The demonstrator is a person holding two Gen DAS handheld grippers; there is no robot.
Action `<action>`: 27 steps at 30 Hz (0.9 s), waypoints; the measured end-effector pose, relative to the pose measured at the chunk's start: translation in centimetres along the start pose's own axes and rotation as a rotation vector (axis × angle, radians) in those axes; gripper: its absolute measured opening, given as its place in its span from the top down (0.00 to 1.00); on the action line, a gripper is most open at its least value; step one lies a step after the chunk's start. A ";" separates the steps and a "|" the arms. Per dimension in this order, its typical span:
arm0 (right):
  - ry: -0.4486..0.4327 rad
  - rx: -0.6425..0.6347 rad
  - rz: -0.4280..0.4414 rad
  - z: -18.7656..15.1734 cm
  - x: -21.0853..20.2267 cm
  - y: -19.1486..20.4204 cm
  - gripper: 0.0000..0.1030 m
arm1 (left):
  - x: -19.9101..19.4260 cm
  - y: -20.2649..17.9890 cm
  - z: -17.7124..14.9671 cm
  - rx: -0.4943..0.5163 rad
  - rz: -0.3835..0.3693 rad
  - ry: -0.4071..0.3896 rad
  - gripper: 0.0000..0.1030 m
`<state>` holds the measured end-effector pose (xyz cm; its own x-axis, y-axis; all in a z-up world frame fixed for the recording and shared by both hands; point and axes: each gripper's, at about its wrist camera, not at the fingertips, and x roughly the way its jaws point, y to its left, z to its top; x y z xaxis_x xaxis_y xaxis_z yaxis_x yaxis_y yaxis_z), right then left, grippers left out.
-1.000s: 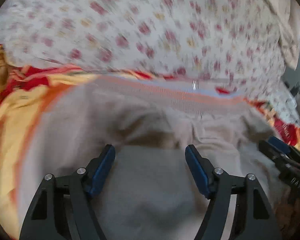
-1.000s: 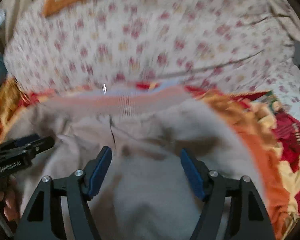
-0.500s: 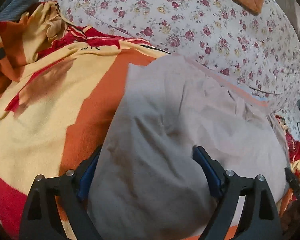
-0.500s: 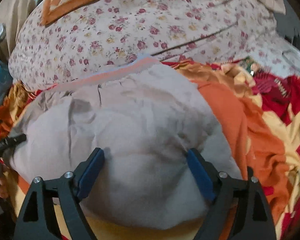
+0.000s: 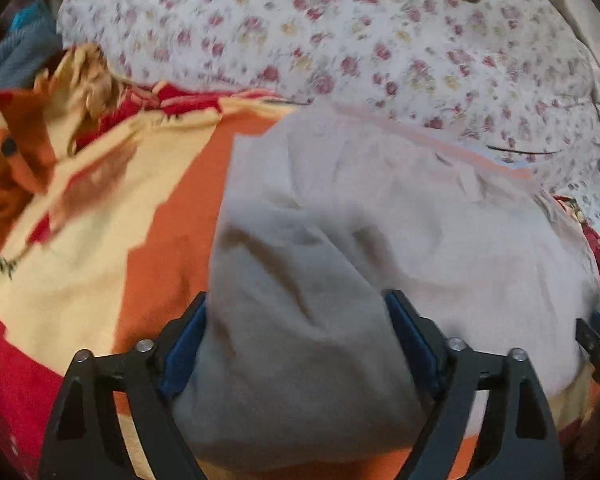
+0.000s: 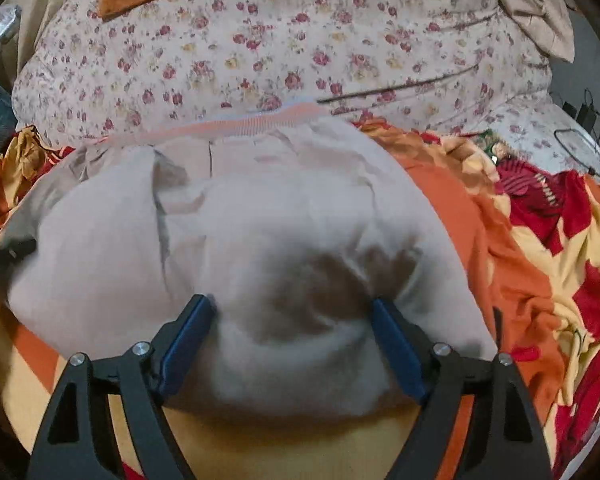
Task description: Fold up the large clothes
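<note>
Both claws stand wide open astride the near edge of the grey garment (image 5: 380, 240): left claw (image 5: 296, 340) at its 7 o'clock corner, right claw (image 6: 292, 340) at 5 o'clock. It lies on the orange-and-yellow blanket (image 5: 100, 248), ribbed hem (image 6: 252, 124) at 12 o'clock against the floral duvet (image 6: 300, 40), long axis running 9 to 3. No containers in view.

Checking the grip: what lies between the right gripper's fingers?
A bunched fold of the beige garment fills the open right gripper, seen in the right wrist view.
</note>
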<state>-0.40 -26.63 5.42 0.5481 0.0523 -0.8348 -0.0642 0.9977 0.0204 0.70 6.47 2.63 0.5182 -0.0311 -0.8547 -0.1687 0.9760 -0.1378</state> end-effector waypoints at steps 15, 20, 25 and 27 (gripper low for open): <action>-0.271 -0.045 0.060 1.4 -4.2 2.5 0.17 | 0.6 0.1 0.2 -0.036 0.001 0.010 0.14; -0.169 -0.147 0.065 0.7 -1.7 5.3 0.18 | 0.7 0.2 0.1 -0.041 0.002 0.013 0.14; -0.057 -0.147 0.062 -0.3 0.9 5.6 0.17 | 0.8 0.1 0.1 -0.040 0.003 0.014 0.12; -0.049 -0.134 0.075 -0.3 0.9 5.3 0.16 | 0.8 0.2 0.1 -0.041 0.001 0.014 0.11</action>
<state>-0.52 -21.27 4.58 0.5774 0.1316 -0.8058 -0.2155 0.9765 0.0050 1.16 6.62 1.96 0.5061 -0.0331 -0.8618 -0.2042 0.9663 -0.1570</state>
